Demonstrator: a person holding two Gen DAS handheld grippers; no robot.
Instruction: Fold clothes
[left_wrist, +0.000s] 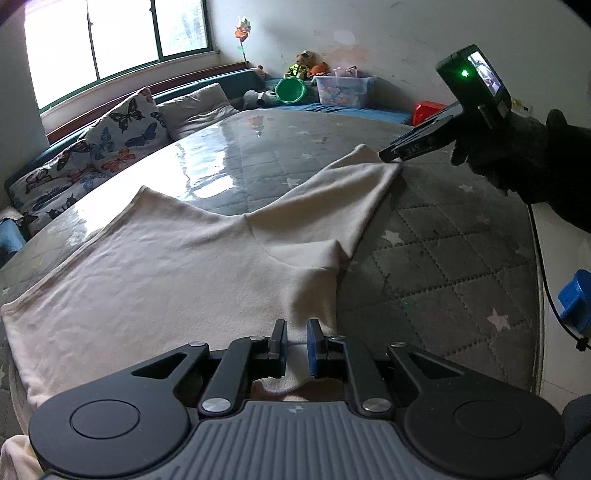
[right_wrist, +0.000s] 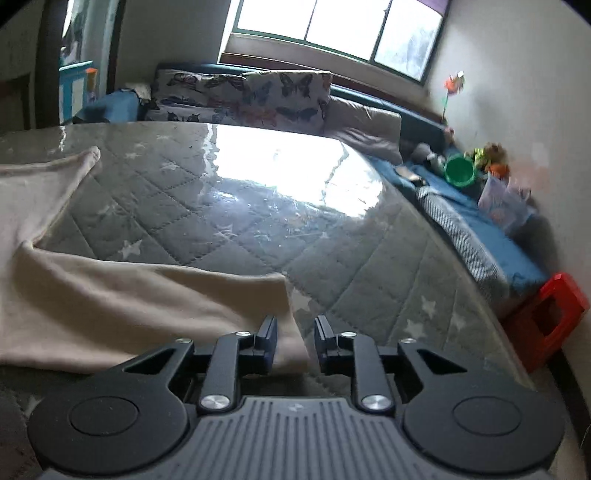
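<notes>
A cream garment (left_wrist: 177, 266) lies spread on a grey quilted mattress (left_wrist: 443, 258) printed with pale stars and covered in glossy clear plastic. In the left wrist view its long axis runs from the near left edge of the mattress diagonally up and to the right, narrowing to a strip that ends at the right gripper (left_wrist: 388, 155). The left gripper (left_wrist: 297, 338) is nearly closed, clamping a bunched fold of the garment at its near edge. The right gripper (right_wrist: 295, 332), held by a dark-gloved hand (left_wrist: 517, 155), has its jaws slightly apart over the garment's corner; the fabric lies between them, not pinched. Behind the mattress, butterfly-print pillows (left_wrist: 92, 155) lean under a bright window (left_wrist: 110, 40). A green bucket (left_wrist: 291, 90), soft toys (left_wrist: 304, 64) and a clear storage box (left_wrist: 343, 90) sit in the far corner, and a red stool (right_wrist: 546, 317) stands beside the bed.
</notes>
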